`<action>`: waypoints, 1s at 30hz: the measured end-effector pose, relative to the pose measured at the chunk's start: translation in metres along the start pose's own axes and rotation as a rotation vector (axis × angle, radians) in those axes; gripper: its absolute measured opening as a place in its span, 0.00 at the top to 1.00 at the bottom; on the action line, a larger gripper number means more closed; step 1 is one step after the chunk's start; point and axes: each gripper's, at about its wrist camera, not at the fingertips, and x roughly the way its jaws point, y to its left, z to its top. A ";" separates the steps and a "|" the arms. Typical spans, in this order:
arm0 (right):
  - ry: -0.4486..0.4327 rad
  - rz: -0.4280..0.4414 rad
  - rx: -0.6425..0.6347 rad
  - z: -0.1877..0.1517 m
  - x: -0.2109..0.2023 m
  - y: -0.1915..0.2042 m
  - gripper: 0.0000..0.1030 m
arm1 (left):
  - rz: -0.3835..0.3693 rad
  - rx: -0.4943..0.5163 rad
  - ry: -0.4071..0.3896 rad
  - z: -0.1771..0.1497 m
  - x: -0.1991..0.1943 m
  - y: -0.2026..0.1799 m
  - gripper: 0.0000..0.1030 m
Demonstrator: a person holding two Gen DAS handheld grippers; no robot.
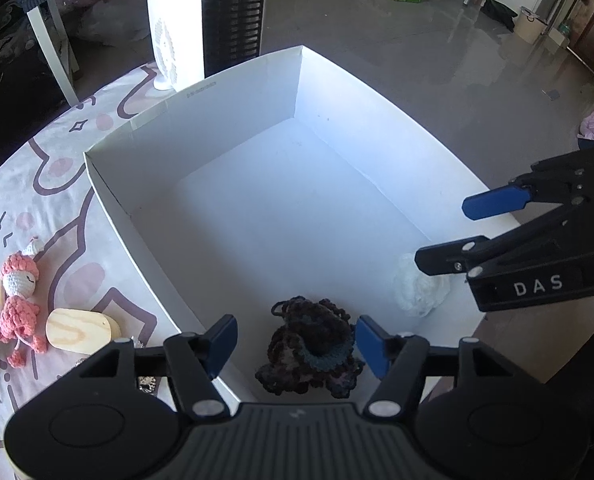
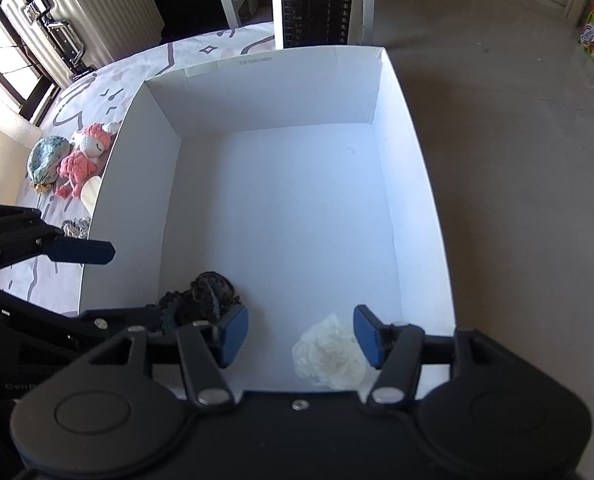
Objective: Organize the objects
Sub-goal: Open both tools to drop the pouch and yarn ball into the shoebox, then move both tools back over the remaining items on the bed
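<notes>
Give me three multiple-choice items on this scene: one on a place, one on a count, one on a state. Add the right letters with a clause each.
1. Where does the pink doll lie?
A. inside the box
B. on the cloth beside the box
C. on the floor

2. How many crochet pieces lie inside the box?
A. none
B. two
C. four

3. How does the left gripper stand?
A. open, holding nothing
B. shut on the dark piece
C. shut on the doll

Answers:
1. B: the doll rests on the patterned cloth, outside the box wall.
2. B: only the dark piece and the white piece lie on the box floor.
3. A: its blue pads stand wide apart above the dark piece, touching nothing; the right gripper is likewise open.
</notes>
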 end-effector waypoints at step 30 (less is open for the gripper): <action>-0.233 -0.064 0.075 0.017 -0.039 0.028 0.00 | 0.140 -0.253 -0.214 -0.026 -0.066 0.072 0.00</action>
